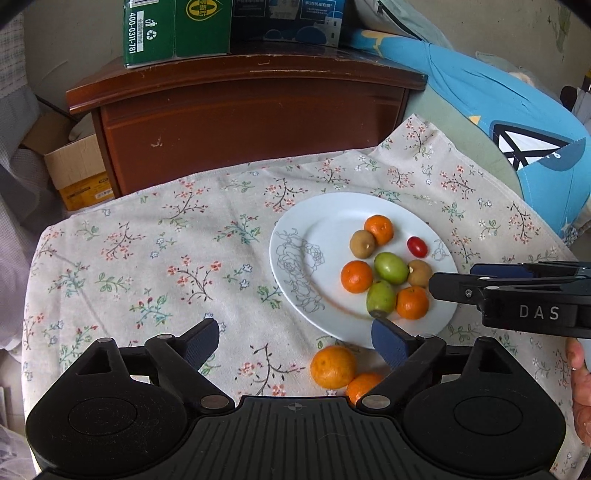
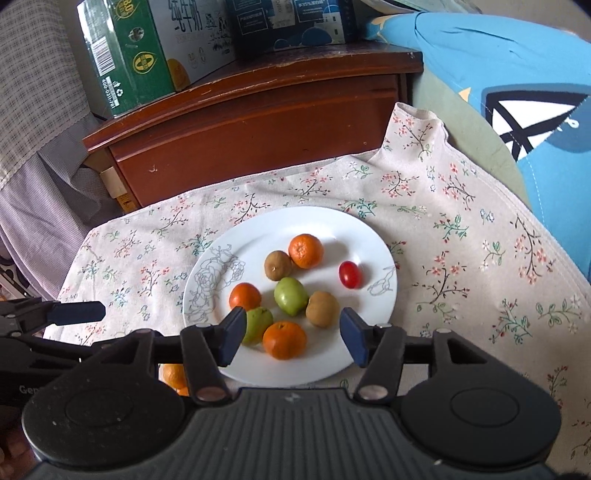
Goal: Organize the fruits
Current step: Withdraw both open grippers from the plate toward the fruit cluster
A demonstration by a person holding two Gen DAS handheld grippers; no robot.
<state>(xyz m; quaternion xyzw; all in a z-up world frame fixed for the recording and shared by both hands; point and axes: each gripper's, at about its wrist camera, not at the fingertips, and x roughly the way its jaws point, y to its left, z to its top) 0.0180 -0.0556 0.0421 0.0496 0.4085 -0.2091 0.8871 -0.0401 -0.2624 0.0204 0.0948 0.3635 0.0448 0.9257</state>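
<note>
My left tongs (image 1: 295,343) are spread wide w/ nothing between the pads, hovering over the floral cloth (image 1: 147,258) just short of the plate (image 1: 325,221). Right pad sits over the plate's near rim; left pad is over bare cloth. Two oranges (image 1: 333,366) are off the plate, on the cloth near its near edge, touching each other, right beside my right pad; the nearer one is partly hidden behind the tong arm.

My right tongs (image 2: 292,334) are released too, about half spread, above the near part of the plate. Nothing clamped: an orange (image 2: 284,339) lies on the plate btwn the pads but they don't press on it. Left pad overlaps a green fruit (image 2: 258,325) in view; can't tell if touching.

On the plate: 3 oranges, 2 green fruits, 2 brown kiwis (image 2: 322,308), all clustered, many touching. One red tomato (image 2: 349,274) sits apart, toward the right rim.

Behind the cloth is a wood cabinet (image 1: 240,122) w/ cartons (image 1: 177,29) on top. Blue fabric (image 1: 517,110) at right.
</note>
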